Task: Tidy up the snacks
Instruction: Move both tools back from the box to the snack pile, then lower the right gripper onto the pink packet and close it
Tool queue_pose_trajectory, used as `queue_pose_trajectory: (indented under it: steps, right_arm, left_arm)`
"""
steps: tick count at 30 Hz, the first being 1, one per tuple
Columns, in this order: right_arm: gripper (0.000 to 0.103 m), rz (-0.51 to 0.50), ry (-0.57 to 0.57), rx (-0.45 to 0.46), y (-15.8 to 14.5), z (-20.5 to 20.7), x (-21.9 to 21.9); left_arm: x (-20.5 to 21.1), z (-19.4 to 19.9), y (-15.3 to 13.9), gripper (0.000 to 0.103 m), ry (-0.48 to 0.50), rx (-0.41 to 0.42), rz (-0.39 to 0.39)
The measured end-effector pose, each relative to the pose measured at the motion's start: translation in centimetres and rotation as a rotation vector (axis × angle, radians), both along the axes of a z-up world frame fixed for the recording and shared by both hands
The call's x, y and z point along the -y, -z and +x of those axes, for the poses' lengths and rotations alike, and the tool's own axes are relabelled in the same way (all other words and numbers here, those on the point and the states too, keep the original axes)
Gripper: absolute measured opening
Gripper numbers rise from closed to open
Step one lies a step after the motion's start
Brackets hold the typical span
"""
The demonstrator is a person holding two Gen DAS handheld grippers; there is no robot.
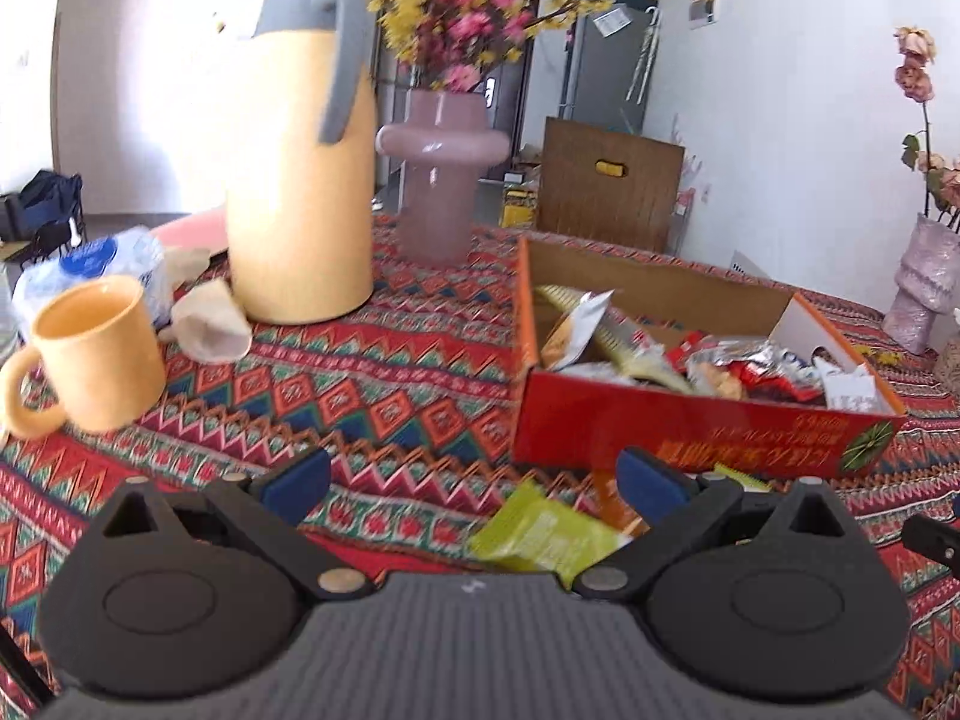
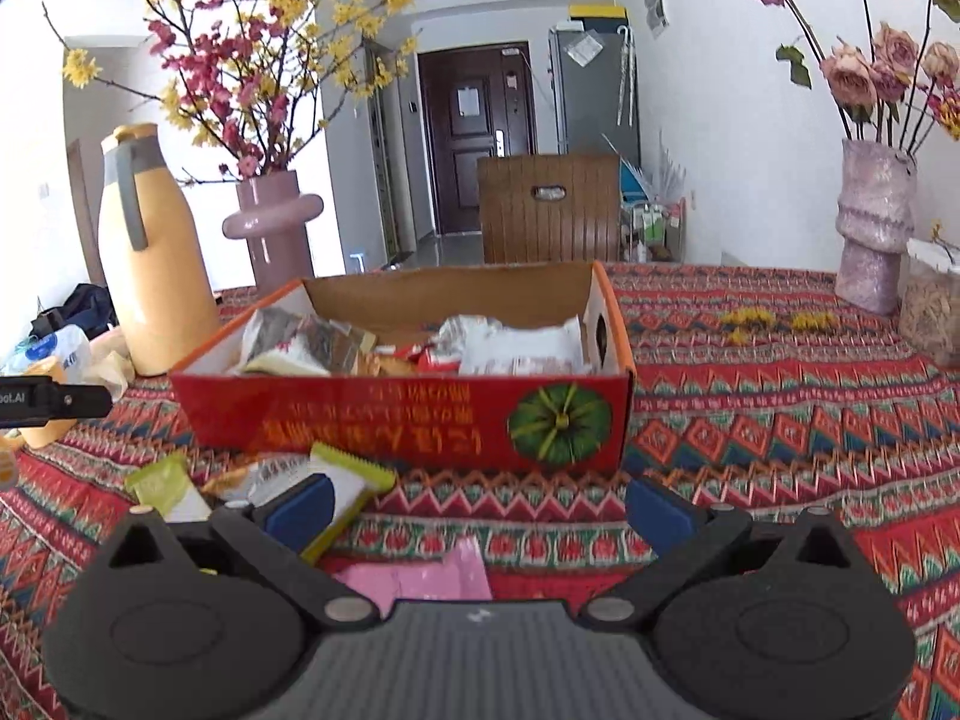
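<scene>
Both grippers, left gripper (image 1: 474, 480) and right gripper (image 2: 480, 507), are hanging released while I'm lining up loose green packet (image 1: 543, 534) for red box (image 2: 408, 414).

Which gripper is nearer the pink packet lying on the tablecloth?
Right. The pink packet lies just below the open right gripper, between its fingers. The left gripper, also open, hovers beside a green packet; no pink packet appears in its view.
</scene>
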State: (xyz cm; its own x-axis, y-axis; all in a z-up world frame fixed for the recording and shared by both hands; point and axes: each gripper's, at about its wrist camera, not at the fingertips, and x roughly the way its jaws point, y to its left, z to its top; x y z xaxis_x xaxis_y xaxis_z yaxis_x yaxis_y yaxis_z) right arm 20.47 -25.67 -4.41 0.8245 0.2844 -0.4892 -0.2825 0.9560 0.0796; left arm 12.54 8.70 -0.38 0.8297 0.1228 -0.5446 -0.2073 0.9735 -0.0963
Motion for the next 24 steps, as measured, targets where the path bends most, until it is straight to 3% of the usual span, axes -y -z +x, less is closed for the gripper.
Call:
queue_pose_trajectory:
  steps: [14, 24]
  right_arm:
    - [0.103, -0.039, 0.024, -0.088, 2.5, -0.1, -0.5]
    - [0.103, -0.112, -0.073, -0.121, 3.4, -0.5, -3.5]
  left_arm:
    - [-1.0, 0.2, 2.8, 0.103, -0.005, -0.011, -0.038]
    - [-0.6, -0.1, 3.1, 0.103, 0.023, -0.014, -0.038]
